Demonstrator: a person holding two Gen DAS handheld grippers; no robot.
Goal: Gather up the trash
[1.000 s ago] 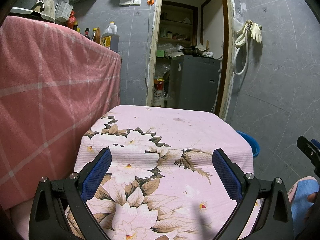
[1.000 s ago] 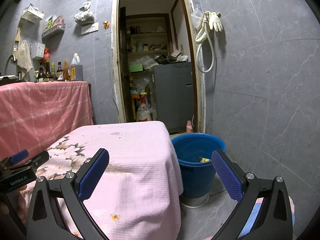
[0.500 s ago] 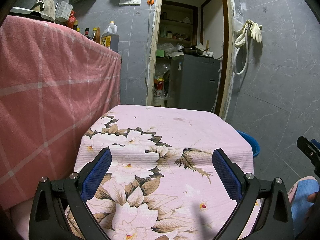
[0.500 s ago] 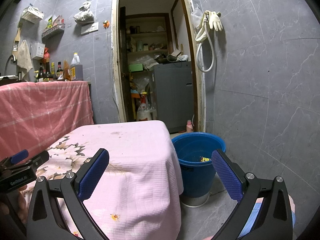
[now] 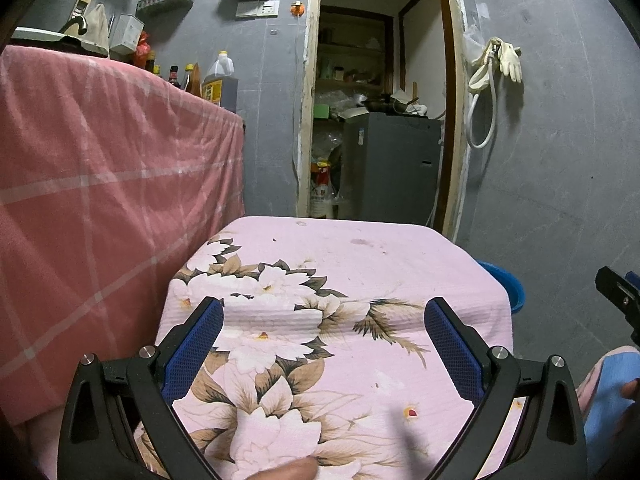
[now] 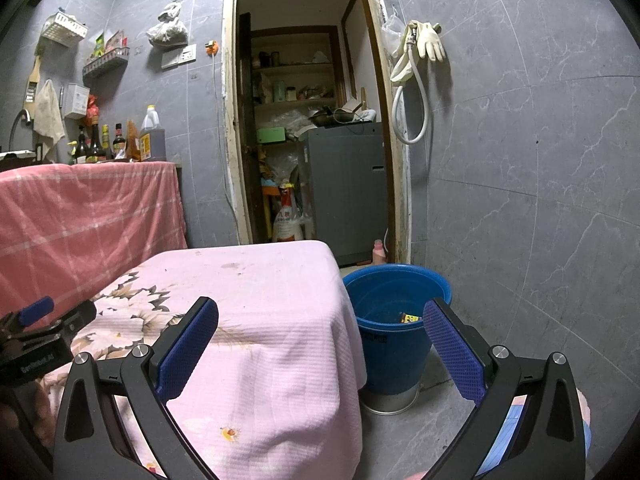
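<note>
A blue bucket [image 6: 396, 312] stands on the floor right of a low table under a pink floral cloth [image 6: 260, 304]. A small yellow wrapper [image 6: 410, 317] lies inside the bucket. My right gripper [image 6: 320, 320] is open and empty, held above the table's right edge and the bucket. My left gripper [image 5: 324, 320] is open and empty over the floral cloth [image 5: 328, 280]. The bucket's rim [image 5: 506, 286] peeks past the table's right corner in the left wrist view. I see no loose trash on the cloth.
A taller counter under a pink checked cloth [image 5: 100, 184] stands at the left, with bottles [image 6: 120, 140] on it. An open doorway [image 6: 308, 140] with a grey cabinet lies ahead. A grey tiled wall [image 6: 520, 180] with a hanging hose and gloves is at the right.
</note>
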